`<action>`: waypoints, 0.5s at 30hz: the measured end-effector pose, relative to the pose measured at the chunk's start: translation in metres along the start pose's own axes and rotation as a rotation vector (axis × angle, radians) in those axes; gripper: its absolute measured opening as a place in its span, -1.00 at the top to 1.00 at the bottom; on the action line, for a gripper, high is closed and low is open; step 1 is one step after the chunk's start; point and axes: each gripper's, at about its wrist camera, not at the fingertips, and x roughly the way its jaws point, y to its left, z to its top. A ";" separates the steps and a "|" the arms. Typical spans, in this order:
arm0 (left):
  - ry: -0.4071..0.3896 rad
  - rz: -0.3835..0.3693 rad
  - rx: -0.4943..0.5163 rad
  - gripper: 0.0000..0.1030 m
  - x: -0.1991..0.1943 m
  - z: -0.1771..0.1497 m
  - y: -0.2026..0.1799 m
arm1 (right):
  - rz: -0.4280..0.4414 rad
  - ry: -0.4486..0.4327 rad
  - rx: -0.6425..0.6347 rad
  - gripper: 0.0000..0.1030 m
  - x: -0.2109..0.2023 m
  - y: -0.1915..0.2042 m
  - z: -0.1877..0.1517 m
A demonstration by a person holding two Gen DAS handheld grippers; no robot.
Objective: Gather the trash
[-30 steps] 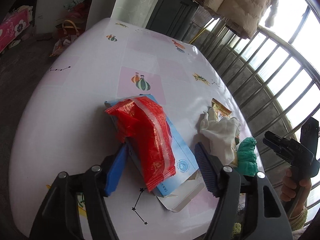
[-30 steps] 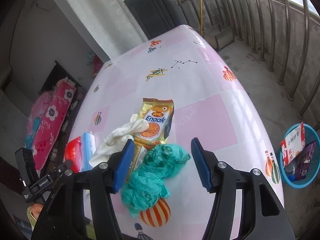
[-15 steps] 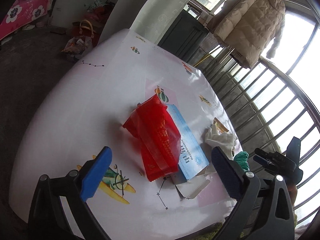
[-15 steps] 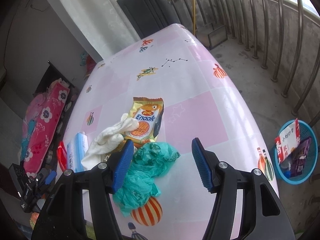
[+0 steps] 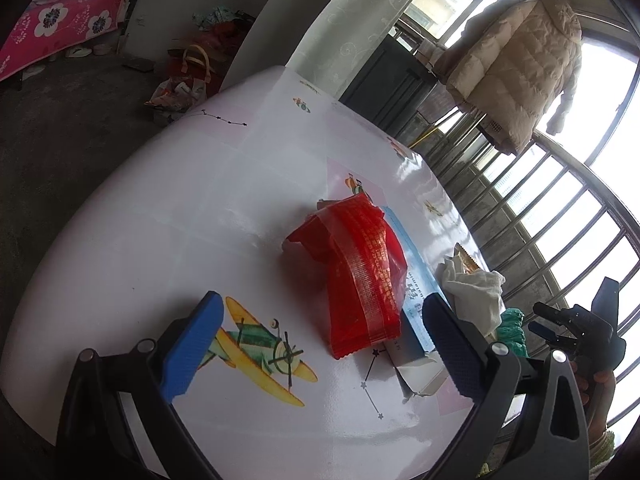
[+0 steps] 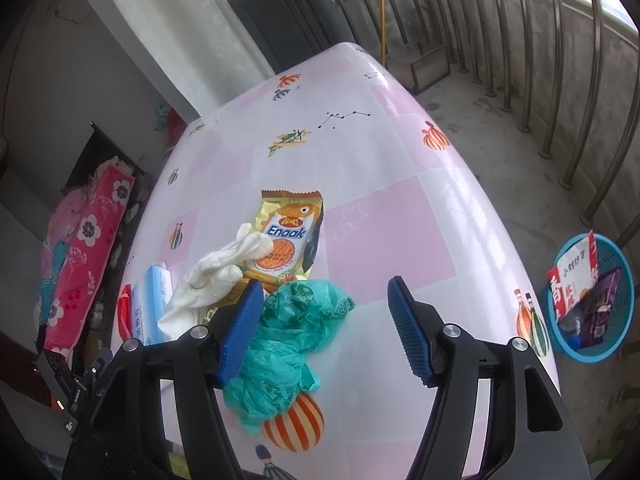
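Since the left gripper stands fully spread and empty short of the red wrapper lying across the blue box, it should straddle only the wrapper. The right gripper, jaws opening around the green bag without pressing it, should pinch the bunched middle, then carry it to the blue basket on the floor

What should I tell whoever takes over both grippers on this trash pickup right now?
Left hand-held gripper: wide open, holding nothing, with the near end of the red wrapper between its fingers, which do not touch it.
Right hand-held gripper: jaws opening, nothing gripped; the green bag lies between them, against the left pad.
On the table: red wrapper on a blue box, white cloth, Enaak packet, green bag.
Done: some wrappers already sit in the blue basket on the floor to the right.
Left: pick up all five and drop them in the basket.
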 end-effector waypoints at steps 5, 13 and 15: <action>0.005 0.001 -0.018 -0.89 -0.001 -0.001 -0.001 | -0.001 0.013 0.010 -0.20 0.003 -0.002 0.001; 0.003 0.005 -0.024 -0.89 -0.004 -0.003 0.000 | 0.003 0.009 0.004 -0.20 0.002 0.002 0.003; 0.005 0.002 -0.031 -0.89 -0.004 -0.003 0.001 | 0.002 0.010 0.004 -0.20 0.003 0.002 0.002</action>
